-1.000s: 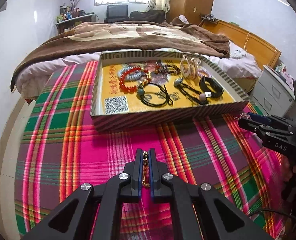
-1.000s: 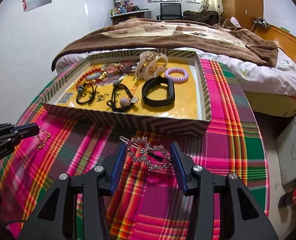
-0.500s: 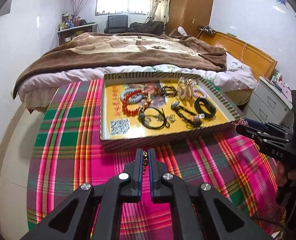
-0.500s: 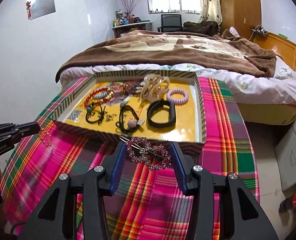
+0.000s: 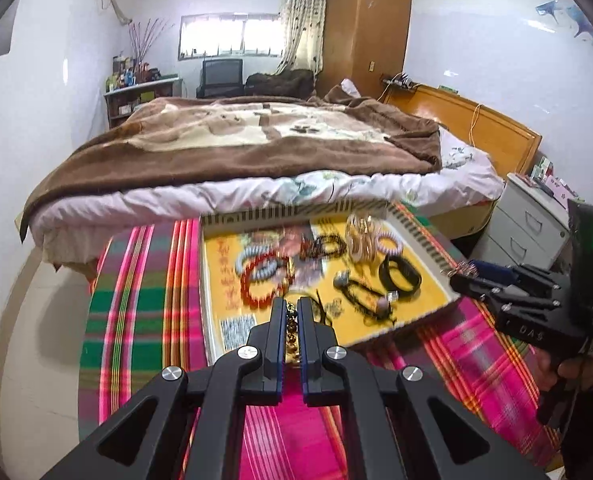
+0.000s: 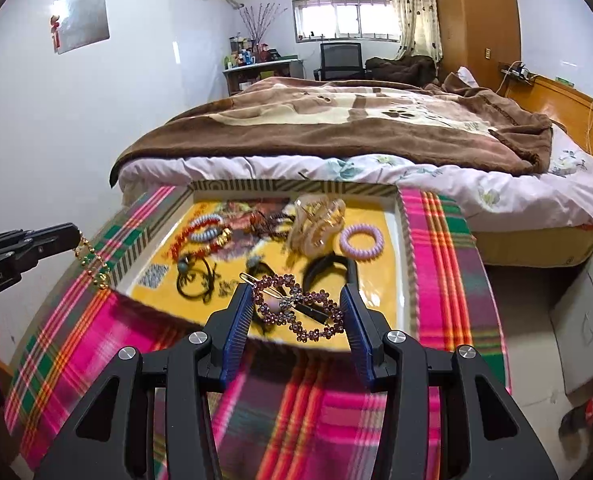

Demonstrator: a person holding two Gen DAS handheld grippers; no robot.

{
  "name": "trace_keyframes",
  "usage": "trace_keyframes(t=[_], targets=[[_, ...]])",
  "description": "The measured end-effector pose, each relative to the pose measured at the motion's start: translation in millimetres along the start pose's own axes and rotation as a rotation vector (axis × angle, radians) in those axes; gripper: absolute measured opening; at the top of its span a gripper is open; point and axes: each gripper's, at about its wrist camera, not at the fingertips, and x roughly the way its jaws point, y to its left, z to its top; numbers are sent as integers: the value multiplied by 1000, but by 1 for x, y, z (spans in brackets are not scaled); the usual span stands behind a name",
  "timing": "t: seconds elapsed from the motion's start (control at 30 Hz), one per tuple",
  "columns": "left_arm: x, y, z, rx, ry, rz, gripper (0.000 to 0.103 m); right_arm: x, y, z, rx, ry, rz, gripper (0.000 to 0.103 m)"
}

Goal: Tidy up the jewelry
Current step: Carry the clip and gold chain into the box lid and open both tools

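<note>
Over the tray (image 6: 403,240) now, both claws grip: left (image 5: 290,309) gold chain (image 6: 92,261), right (image 6: 299,307) hair clip (image 6: 296,307).

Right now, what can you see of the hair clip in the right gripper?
The hair clip is a rhinestone barrette: small flower-shaped clusters of pinkish-purple stones in looping outlines on a gold-toned metal bar, with a thin wire loop at its left end and a dark clasp piece near the middle. It lies roughly level, crosswise between the fingers of the right gripper, which pinch its two ends. It is held in the air above the near part of the tray, touching nothing else.
</note>
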Motion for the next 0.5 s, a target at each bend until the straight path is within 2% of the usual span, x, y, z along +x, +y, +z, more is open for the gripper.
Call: trace_keyframes(t=[0.17,0.5], targets=[[13,7,14,-7,-10,-9,5,20,9,16,-8,10,7,46],[70,25,6,-65,76,-30,5,82,35,44,-58,73,25,46]])
